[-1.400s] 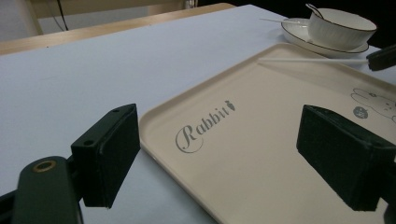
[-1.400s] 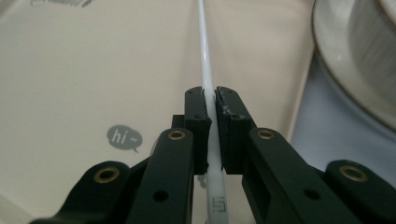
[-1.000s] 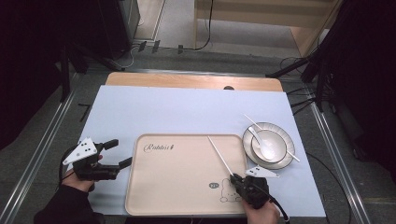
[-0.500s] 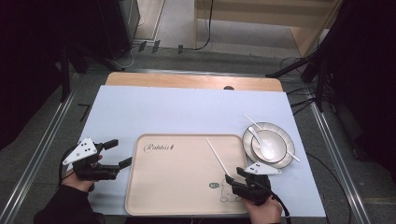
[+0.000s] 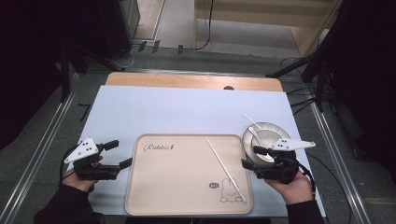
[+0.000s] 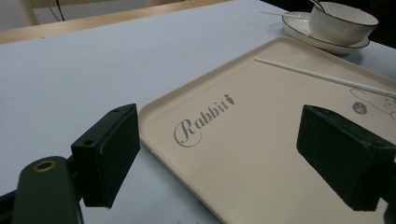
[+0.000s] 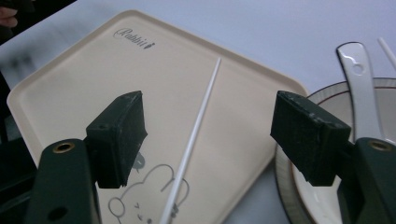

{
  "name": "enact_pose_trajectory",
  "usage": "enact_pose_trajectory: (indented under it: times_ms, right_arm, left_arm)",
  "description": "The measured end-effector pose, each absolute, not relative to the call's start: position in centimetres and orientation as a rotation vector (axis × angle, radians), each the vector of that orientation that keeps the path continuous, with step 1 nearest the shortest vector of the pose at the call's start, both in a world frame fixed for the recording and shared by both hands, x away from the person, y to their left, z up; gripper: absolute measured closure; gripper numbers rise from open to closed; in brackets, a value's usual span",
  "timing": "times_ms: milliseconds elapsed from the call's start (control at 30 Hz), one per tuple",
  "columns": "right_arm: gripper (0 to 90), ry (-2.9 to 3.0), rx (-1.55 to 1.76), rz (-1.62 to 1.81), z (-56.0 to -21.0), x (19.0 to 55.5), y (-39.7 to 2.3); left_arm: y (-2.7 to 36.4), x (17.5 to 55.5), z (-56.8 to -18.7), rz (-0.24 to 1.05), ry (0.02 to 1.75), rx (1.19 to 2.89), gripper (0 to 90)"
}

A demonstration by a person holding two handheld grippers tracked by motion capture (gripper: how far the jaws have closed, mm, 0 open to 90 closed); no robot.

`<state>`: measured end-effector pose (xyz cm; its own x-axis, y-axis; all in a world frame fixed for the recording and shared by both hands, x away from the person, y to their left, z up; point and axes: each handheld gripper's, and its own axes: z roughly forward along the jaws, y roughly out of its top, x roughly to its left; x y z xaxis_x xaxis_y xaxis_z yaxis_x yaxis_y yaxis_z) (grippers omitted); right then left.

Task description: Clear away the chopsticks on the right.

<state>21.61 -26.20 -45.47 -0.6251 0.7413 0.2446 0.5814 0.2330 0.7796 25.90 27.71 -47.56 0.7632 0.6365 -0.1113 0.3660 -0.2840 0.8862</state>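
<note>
Left gripper [image 5: 120,154] jaws apart, holding nothing, just off the tray's [image 5: 177,196] left edge near the table's [image 5: 187,109] front-left corner. One white chopstick [image 5: 225,169] lies diagonally on the tray's right half. Right gripper [image 5: 251,157] jaws apart, empty, hovering between the tray's right edge and the plate [image 5: 254,133], which carries a bowl [image 6: 341,21].

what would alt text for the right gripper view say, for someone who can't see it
Two open black jaws of the right gripper frame a thin white stick lying on a beige tray printed with "Rabbit" and a rabbit drawing. At the right edge, a white spoon rests in a dark-rimmed dish beside the tray, all on a pale blue table.
</note>
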Motion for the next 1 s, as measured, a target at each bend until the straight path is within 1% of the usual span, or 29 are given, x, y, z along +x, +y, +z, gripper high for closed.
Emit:
enact_pose_trajectory:
  times_ms: [233,367,567,833,1000]
  right_arm:
    - [27.0,2.336,1.238,1.355,-45.1,23.5,-29.9]
    - [26.5,2.339,1.192,1.293,-44.9,24.7,-32.1]
    - [27.1,2.291,1.254,1.329,-45.0,25.7,-34.8]
    - [32.2,2.179,1.330,1.301,-45.0,26.3,-37.9]
    - [36.4,2.124,1.379,1.246,-45.9,26.4,-39.8]
  left_arm:
    - [27.7,25.9,-47.6,0.322,0.772,1.914,13.9]
    - [27.7,25.9,-47.6,0.323,0.775,1.914,13.9]
    - [27.8,25.9,-47.5,0.323,0.777,1.913,13.9]
    - [27.6,25.9,-47.6,0.319,0.768,1.920,13.9]
    - [27.7,25.9,-47.6,0.322,0.769,1.922,13.9]
